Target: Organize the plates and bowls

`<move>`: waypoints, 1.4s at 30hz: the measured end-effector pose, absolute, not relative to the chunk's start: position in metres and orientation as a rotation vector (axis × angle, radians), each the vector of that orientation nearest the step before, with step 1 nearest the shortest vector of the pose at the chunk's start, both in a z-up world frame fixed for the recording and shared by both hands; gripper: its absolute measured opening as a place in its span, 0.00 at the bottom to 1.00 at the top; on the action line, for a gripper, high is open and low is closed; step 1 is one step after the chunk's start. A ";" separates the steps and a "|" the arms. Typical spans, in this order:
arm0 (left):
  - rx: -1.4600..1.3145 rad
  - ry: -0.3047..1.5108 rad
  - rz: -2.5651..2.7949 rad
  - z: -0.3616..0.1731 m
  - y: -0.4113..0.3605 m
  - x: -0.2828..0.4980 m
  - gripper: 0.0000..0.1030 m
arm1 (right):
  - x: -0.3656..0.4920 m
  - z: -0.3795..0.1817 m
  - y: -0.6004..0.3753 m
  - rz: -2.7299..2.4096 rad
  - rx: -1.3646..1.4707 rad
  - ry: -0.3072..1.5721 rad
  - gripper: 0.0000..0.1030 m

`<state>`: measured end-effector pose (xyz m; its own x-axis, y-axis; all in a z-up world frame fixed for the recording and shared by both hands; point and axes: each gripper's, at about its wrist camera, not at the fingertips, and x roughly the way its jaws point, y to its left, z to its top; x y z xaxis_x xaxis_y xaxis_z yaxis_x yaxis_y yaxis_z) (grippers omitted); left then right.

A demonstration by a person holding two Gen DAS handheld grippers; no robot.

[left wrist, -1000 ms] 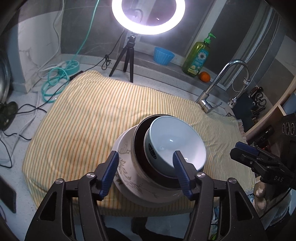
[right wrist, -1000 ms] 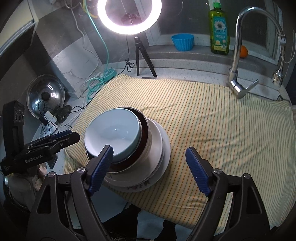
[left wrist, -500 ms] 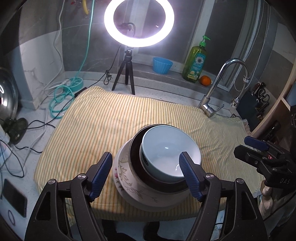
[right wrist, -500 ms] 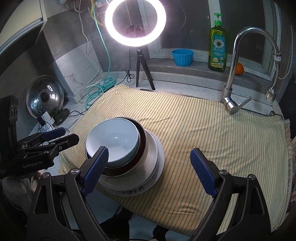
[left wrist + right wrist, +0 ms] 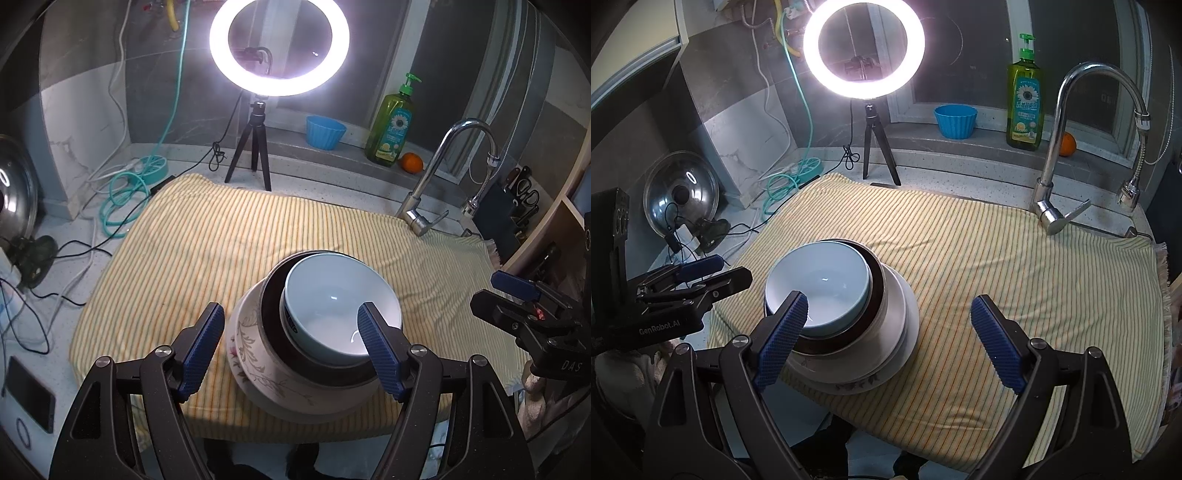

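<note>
1. Left gripper: jaws wide, holding nothing, framing the near side of the stack from above; contact with the rim not evident.
2. Right gripper: jaws wide, empty; left finger overlaps the pale blue bowl in view, touching or merely in front impossible to tell.
3. Stack near the front edge of the striped cloth on the counter: pale blue bowl nested in a dark bowl, inside a floral bowl, over white plates.
4. Risk: nested bowls appear tilted and off-centre; a nudge from either finger likely to slide the top bowl or tip the pile toward the counter's front edge.
5. Risk: soft, rumpled cloth under the plates, poor footing; a pull on one piece may drag the rest.
6. Risk: glazed rims, thin bite for padded jaws; slip probable on a one-sided pinch.
7. Hidden: plate count under the bowls unclear; base of the stack cut off by fingers in the left view.
8. Farther back: faucet, ring light, soap bottle, blue cup, orange, well apart from the stack. Sink itself not visible under the cloth.
</note>
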<state>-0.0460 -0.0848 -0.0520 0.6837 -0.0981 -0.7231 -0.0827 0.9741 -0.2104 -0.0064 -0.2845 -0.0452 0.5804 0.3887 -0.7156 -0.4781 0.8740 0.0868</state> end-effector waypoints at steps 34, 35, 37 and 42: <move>-0.213 0.822 0.004 -0.053 -0.084 -0.048 0.72 | -0.004 -0.044 -0.284 0.503 -0.136 0.800 0.89; -0.207 0.822 0.008 -0.053 -0.084 -0.048 0.72 | -0.005 -0.044 -0.284 0.502 -0.137 0.799 0.89; -0.203 0.817 0.016 -0.052 -0.083 -0.048 0.72 | -0.005 -0.043 -0.283 0.498 -0.142 0.793 0.89; -0.199 0.817 0.038 -0.052 -0.080 -0.047 0.72 | -0.006 -0.040 -0.281 0.490 -0.160 0.772 0.90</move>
